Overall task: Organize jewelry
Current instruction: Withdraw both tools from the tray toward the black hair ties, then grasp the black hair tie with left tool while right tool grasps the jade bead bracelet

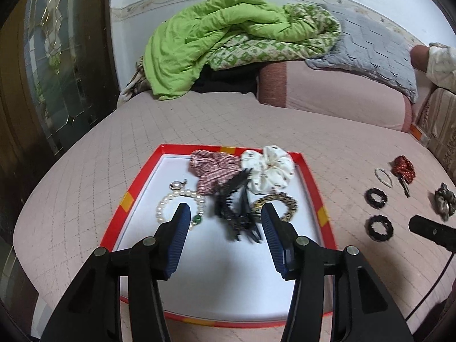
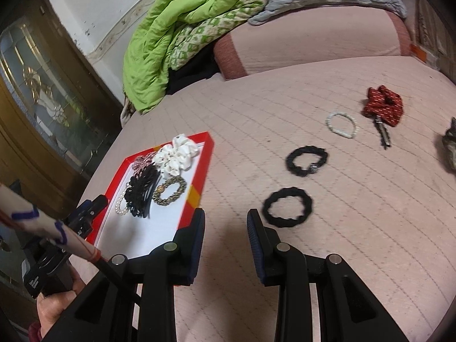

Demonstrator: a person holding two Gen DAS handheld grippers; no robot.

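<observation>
A red-rimmed white tray (image 1: 129, 199) (image 2: 196, 193) lies on the pink bed. In it are a pearl bracelet (image 1: 171, 199), a black hair clip (image 1: 236, 213) (image 2: 141, 191), a pink checked scrunchie (image 1: 211, 171), a white scrunchie (image 1: 268, 168) (image 2: 173, 154) and a gold bracelet (image 1: 280, 202) (image 2: 169, 191). My left gripper (image 1: 225, 213) is open and empty above the tray, the clip lying between its fingers. My right gripper (image 2: 226, 219) is open and empty, just left of a black hair tie (image 2: 286, 206) (image 1: 380, 228). A second black tie (image 2: 306, 161) (image 1: 376, 198) lies beyond.
On the bed to the right lie a white bead bracelet (image 2: 342, 125) (image 1: 383, 176), a red scrunchie with a clip (image 2: 383, 107) (image 1: 403, 168) and a grey scrunchie (image 1: 444, 201) (image 2: 450, 148). A green quilt (image 1: 216, 45) and pillows (image 1: 336, 97) are piled at the back. A wooden door (image 1: 37, 85) stands left.
</observation>
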